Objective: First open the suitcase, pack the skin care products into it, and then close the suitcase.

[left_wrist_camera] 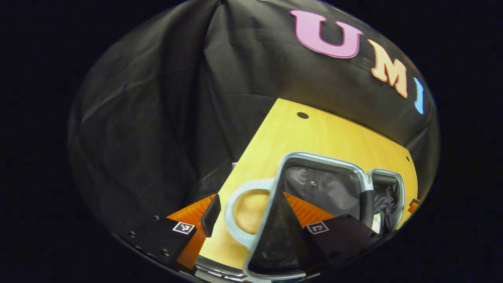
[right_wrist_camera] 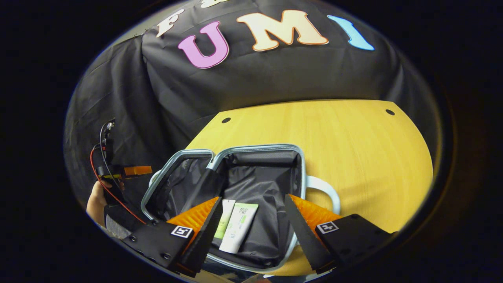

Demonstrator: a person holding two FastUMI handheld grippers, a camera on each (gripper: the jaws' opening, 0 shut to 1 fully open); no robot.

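Wooden table, light yellow, dark holes near far edge. Open suitcase lies directly on it, lower centre of frame.

My left gripper has black mounts with screws and a small square black-and-white marker on each side; my right gripper carries the same markers; red and black cables loop above my left hand, over a grey ribbed cuff.
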